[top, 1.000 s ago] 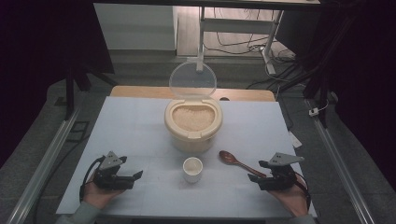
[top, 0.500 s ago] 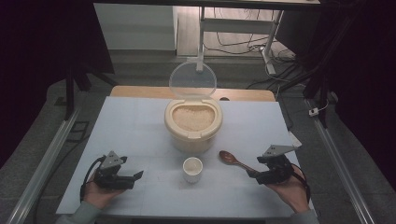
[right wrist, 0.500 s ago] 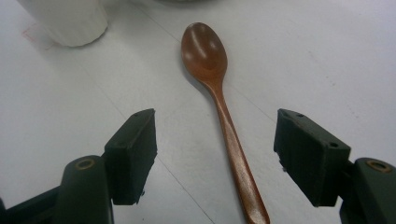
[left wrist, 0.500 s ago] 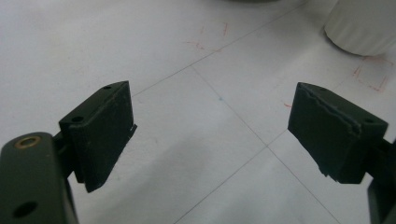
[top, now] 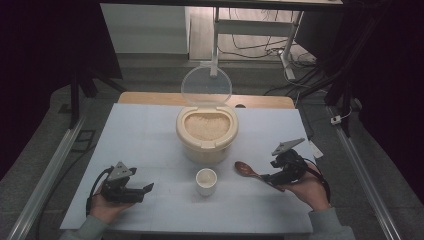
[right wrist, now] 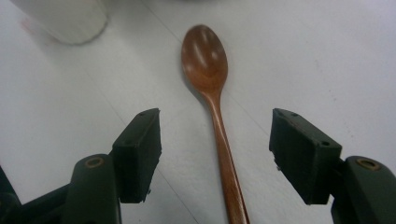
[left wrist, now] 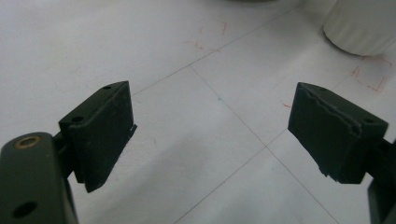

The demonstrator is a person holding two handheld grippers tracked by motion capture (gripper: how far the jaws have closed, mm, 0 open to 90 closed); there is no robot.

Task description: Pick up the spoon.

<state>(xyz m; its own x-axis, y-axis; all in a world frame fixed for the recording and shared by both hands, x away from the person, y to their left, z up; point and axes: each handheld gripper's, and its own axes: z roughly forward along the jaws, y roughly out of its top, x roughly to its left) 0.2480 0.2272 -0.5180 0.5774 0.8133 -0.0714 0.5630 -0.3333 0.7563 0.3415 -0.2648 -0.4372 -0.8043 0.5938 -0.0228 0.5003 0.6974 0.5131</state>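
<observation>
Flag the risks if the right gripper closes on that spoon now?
1. The right gripper is open astride the thin spoon handle, which lies flat on the table; the pads may scrape the surface or pinch poorly.
2. The small cup stands close to the spoon bowl; a swing could tip it.
3. The open rice container sits just behind.

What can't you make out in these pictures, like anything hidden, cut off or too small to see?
- Wooden spoon: handle end cut off by the right gripper view's bottom edge; in the high view the right gripper covers it.
- White cup: contents too small to tell in the high view; both gripper views crop it at an edge.
- Rice container: depth of rice hidden by its wall.
</observation>
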